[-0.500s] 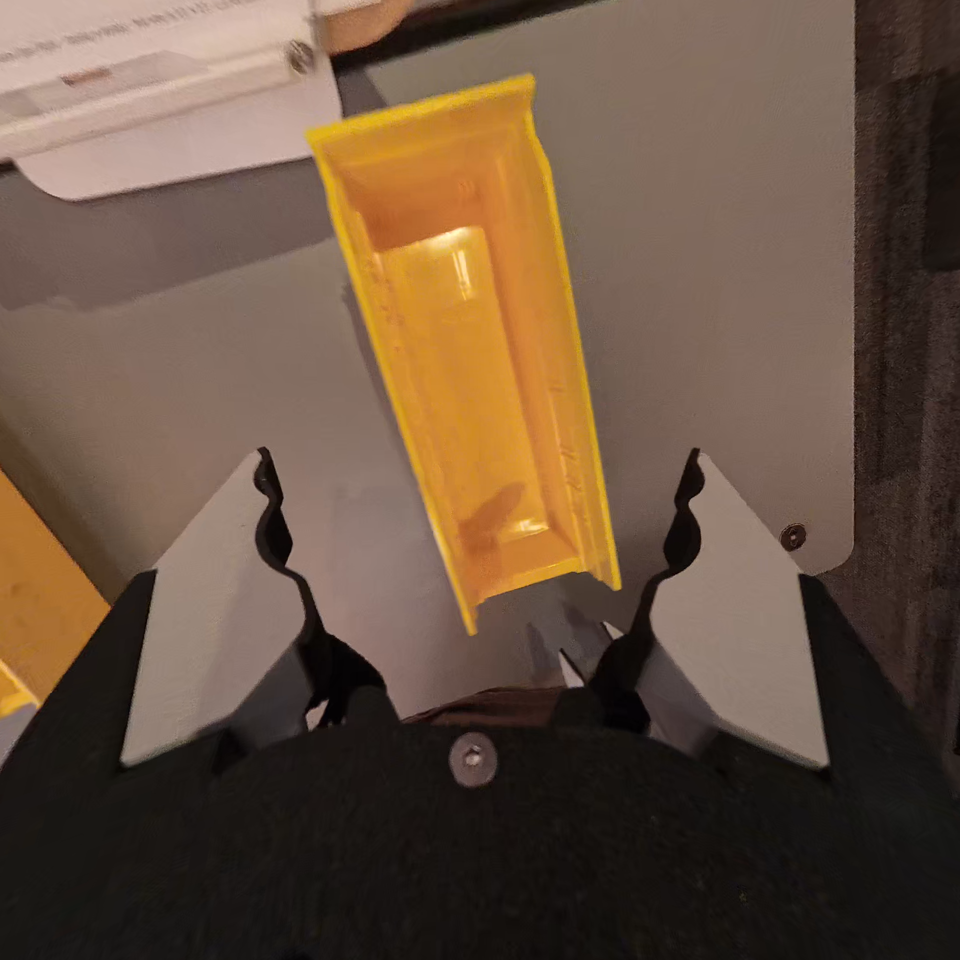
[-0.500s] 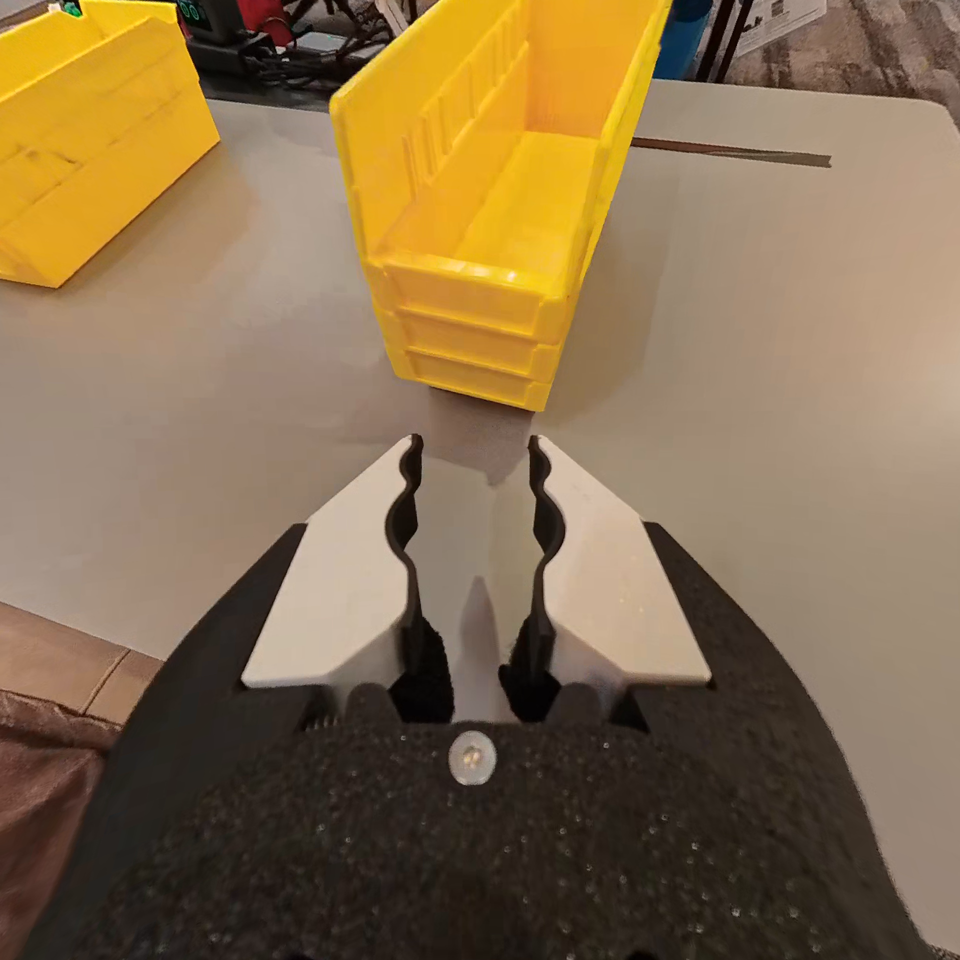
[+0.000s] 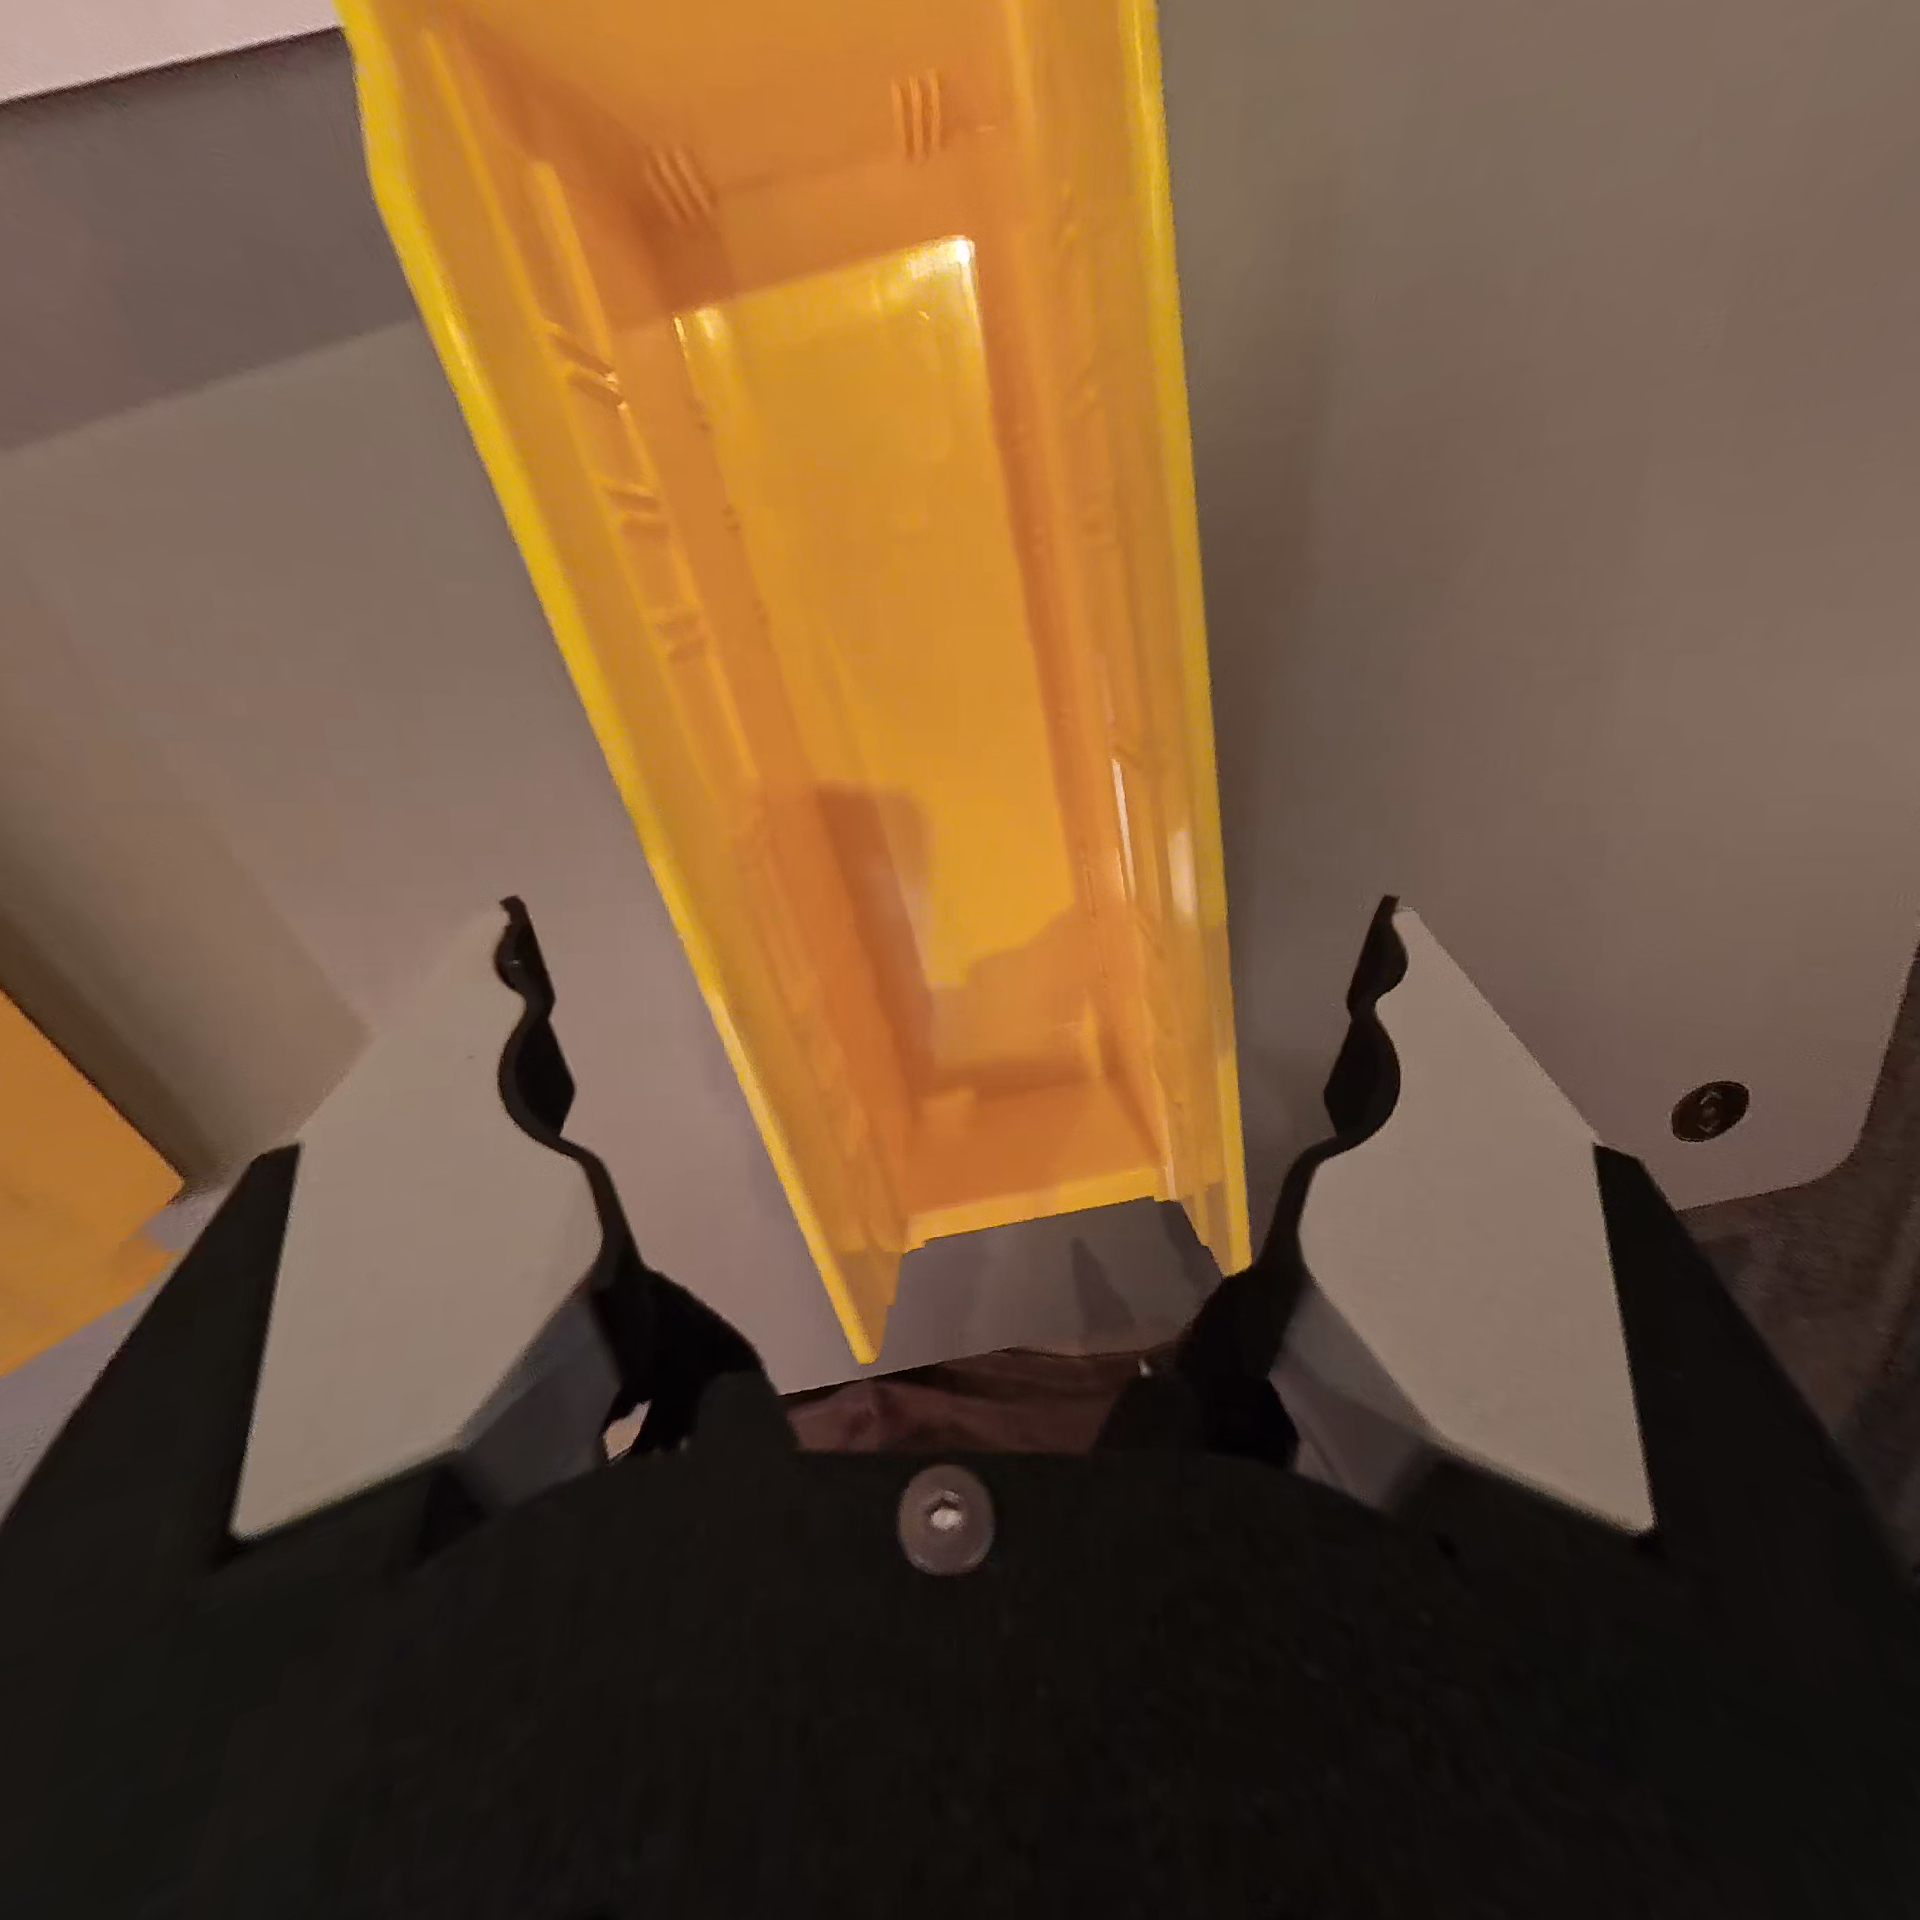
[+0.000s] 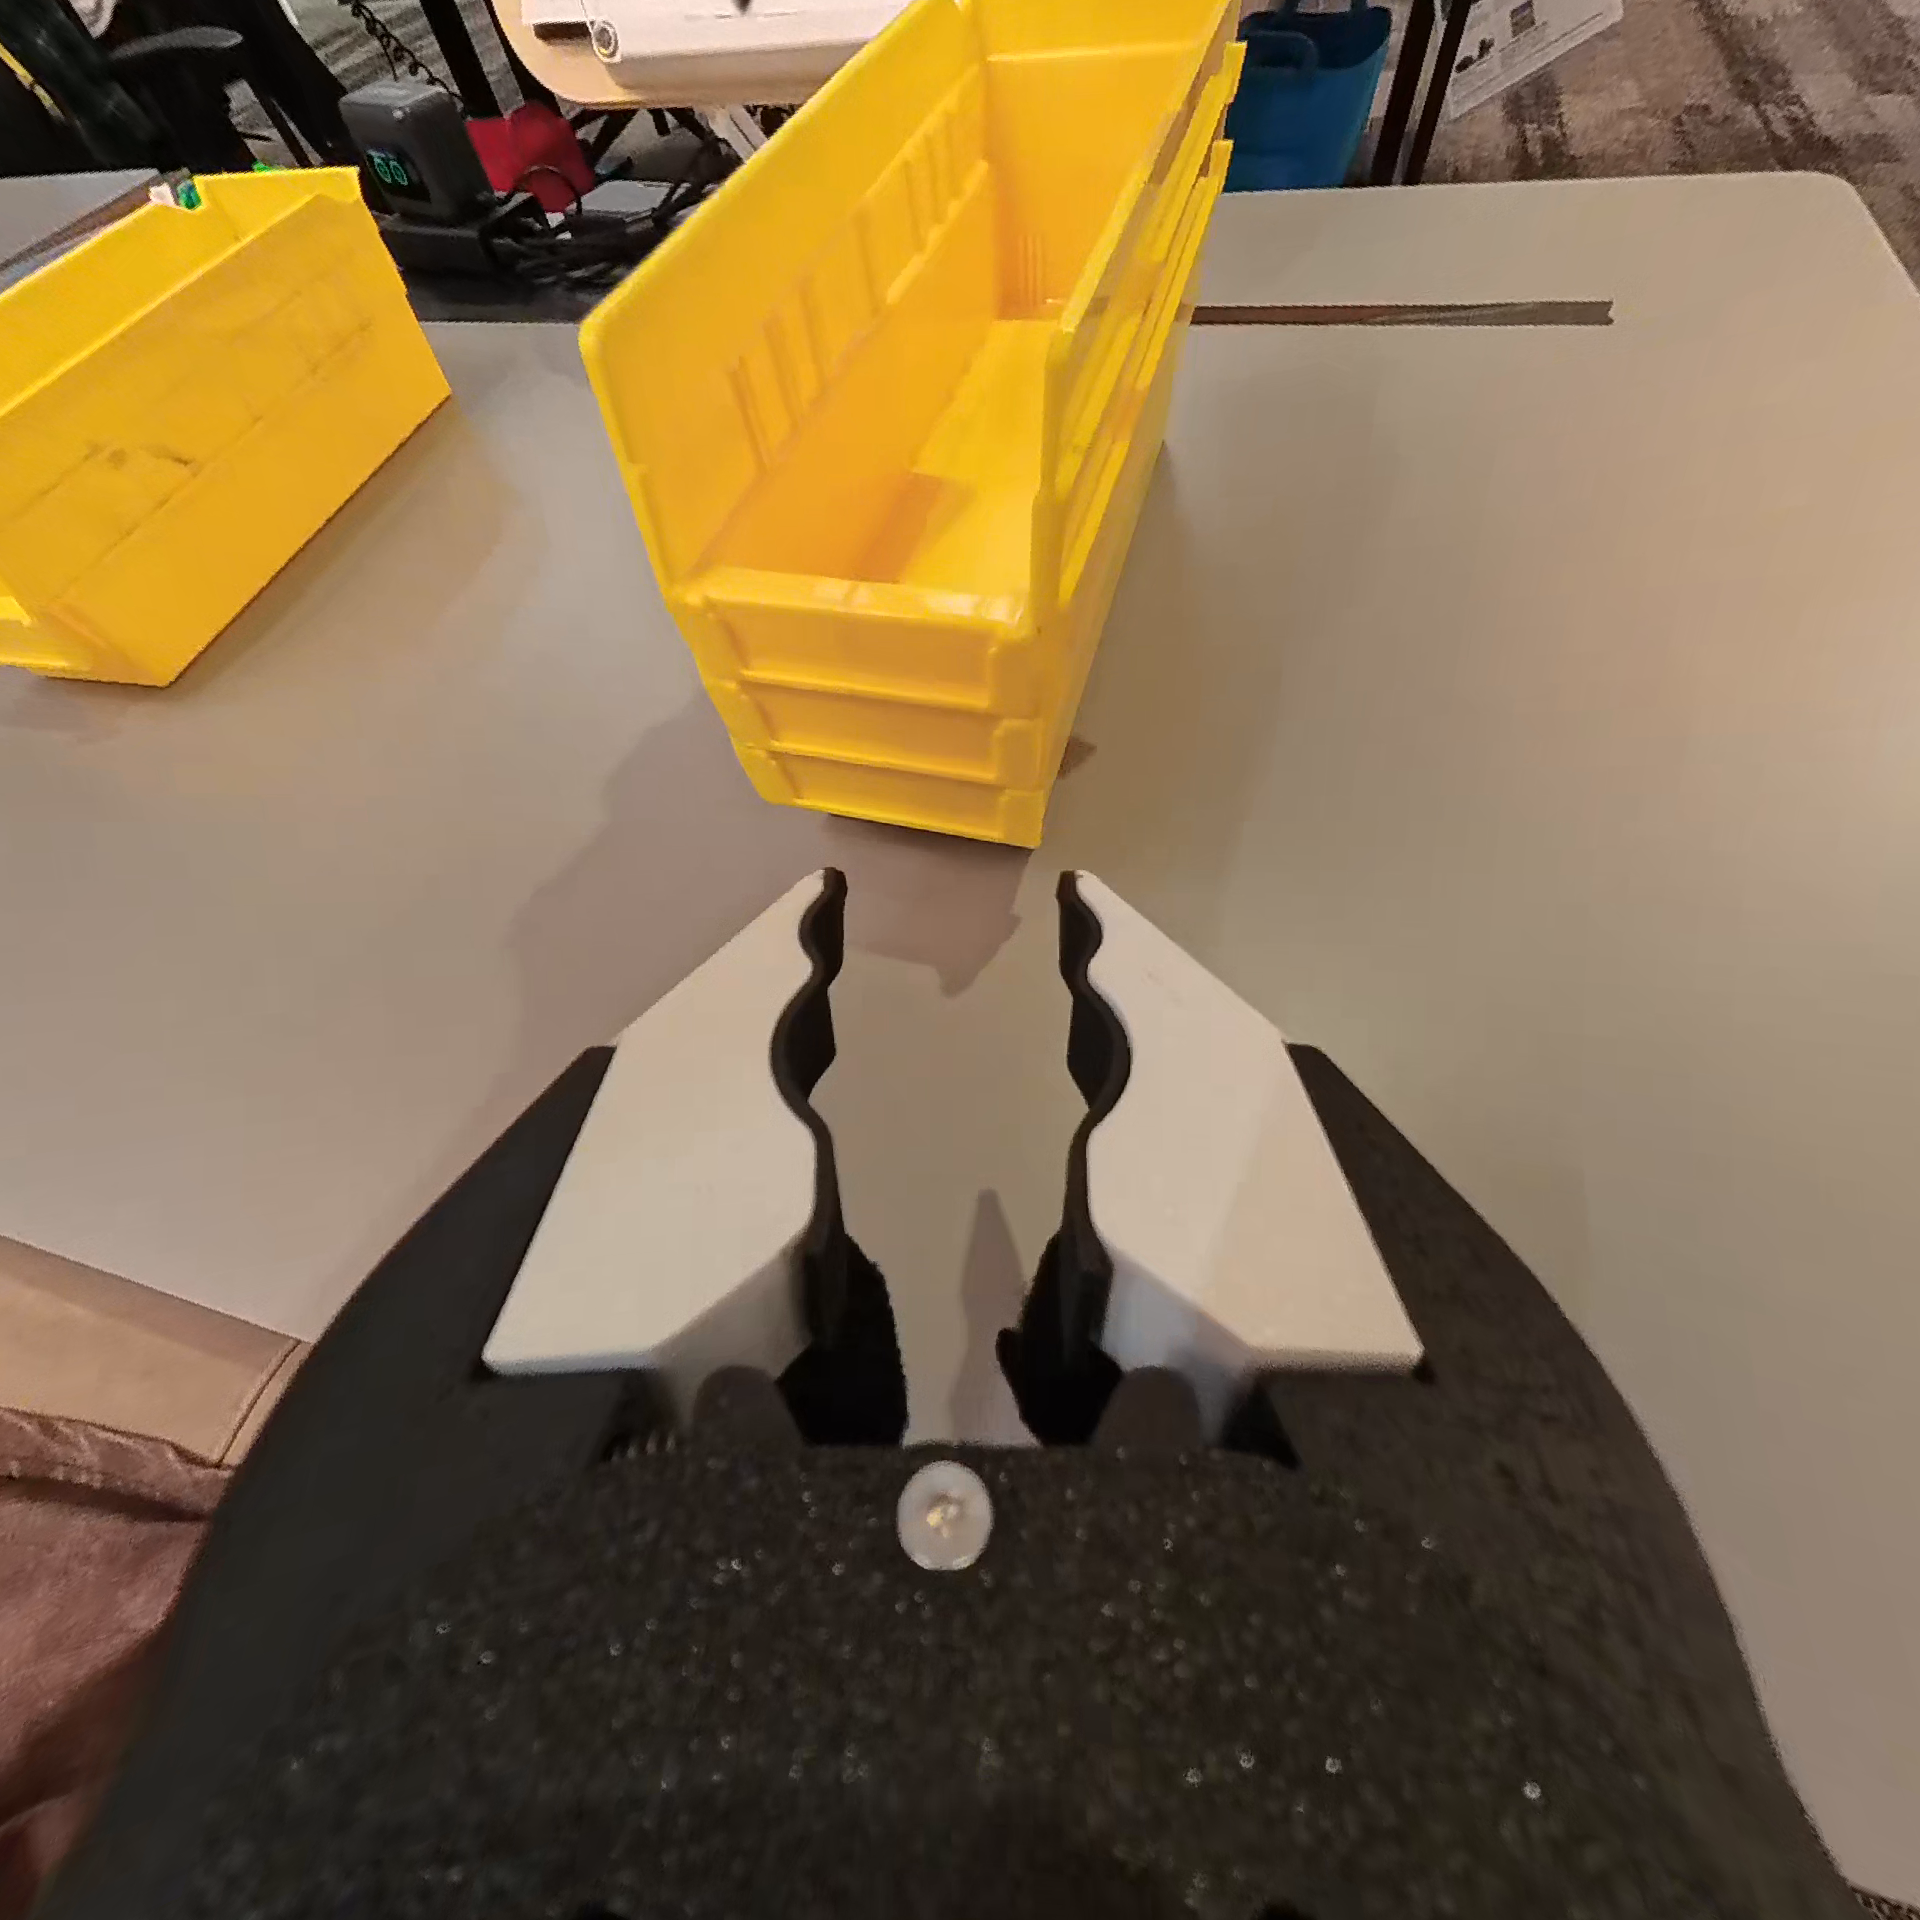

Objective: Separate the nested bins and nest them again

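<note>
The nested yellow bins (image 4: 914,499) stand at frame centre on the grey tabletop (image 4: 1455,727). The right gripper (image 4: 951,883) sits just below them, jaws narrowly apart, empty. The left gripper (image 3: 951,914) is spread wide above the stack (image 3: 831,623), empty. A separate yellow bin (image 4: 187,436) lies upper left.

The stack of nested bins (image 4: 894,582) stands on the table (image 4: 1507,831), three deep, each seated inside the one below. A separate bin (image 4: 197,447) sits on the same table to the left of the stack, well apart from it. The right gripper (image 4: 945,894) sits just before the stack's near end, not touching it. The left gripper (image 3: 951,925) hangs above the stack's near end, its fingers (image 3: 1455,1143) to either side of the stack.
</note>
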Demonstrator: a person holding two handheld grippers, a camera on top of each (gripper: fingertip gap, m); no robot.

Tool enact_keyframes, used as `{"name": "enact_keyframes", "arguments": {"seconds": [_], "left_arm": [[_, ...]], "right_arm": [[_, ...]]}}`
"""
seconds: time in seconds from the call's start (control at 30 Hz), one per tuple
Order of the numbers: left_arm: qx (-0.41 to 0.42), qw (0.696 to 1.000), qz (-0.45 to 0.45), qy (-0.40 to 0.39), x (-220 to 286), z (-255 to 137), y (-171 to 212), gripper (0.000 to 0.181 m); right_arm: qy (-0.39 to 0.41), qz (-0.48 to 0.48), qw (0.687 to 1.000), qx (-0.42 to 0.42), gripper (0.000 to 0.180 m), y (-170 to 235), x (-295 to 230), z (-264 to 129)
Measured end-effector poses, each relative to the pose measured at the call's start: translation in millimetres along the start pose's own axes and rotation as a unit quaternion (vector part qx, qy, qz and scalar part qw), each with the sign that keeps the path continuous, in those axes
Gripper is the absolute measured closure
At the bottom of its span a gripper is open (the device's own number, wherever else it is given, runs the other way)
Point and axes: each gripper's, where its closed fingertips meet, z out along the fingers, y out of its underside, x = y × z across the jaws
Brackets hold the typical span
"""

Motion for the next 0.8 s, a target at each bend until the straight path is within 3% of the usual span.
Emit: {"name": "enact_keyframes", "arguments": {"seconds": [0.13,0.27,0.5,0.8], "left_arm": [[0.028,0.999,-0.012,-0.010,0,3,-11,0.067],[0.003,1.000,-0.009,-0.011,2,16,-5,0.059],[0.002,0.999,0.009,-0.035,-4,14,-7,0.082],[-0.017,0.999,0.019,-0.034,-1,8,2,0.091]], "right_arm": [[-0.005,-0.006,1.000,-0.004,0.139,1,-4,3],[-0.001,-0.015,1.000,-0.002,0.139,-1,-5,3],[-0.004,-0.009,1.000,-0.003,0.139,-1,-4,3],[-0.008,-0.010,1.000,-0.006,0.139,1,-7,4]]}}
